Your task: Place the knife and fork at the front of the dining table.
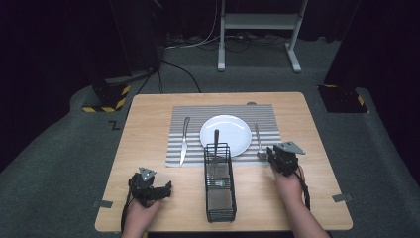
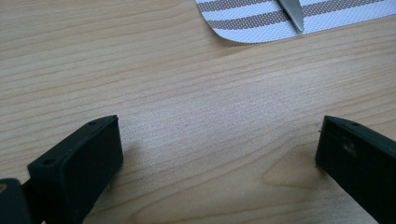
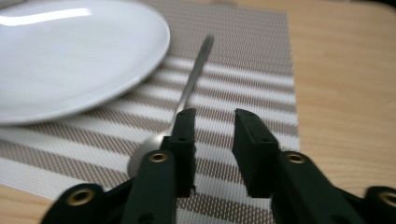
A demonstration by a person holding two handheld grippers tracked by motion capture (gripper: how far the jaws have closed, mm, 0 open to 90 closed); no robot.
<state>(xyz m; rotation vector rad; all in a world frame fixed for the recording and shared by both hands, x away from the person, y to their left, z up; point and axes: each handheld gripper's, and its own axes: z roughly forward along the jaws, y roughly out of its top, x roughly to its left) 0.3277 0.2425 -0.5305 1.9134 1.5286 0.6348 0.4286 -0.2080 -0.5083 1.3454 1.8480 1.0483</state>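
— Status of the right gripper (image 3: 212, 126)?
— Jaws slightly apart, holding nothing, just right of the spoon (image 3: 187, 100), which lies on the placemat (image 3: 261, 51) right of the plate (image 1: 225, 134).
— Left gripper (image 2: 217, 149)?
— Wide apart over bare table (image 1: 148, 119), left of the plate.
— Risk?
— A jaw could nudge the spoon against the plate

Bright table – dark surroundings, blurred close-ups
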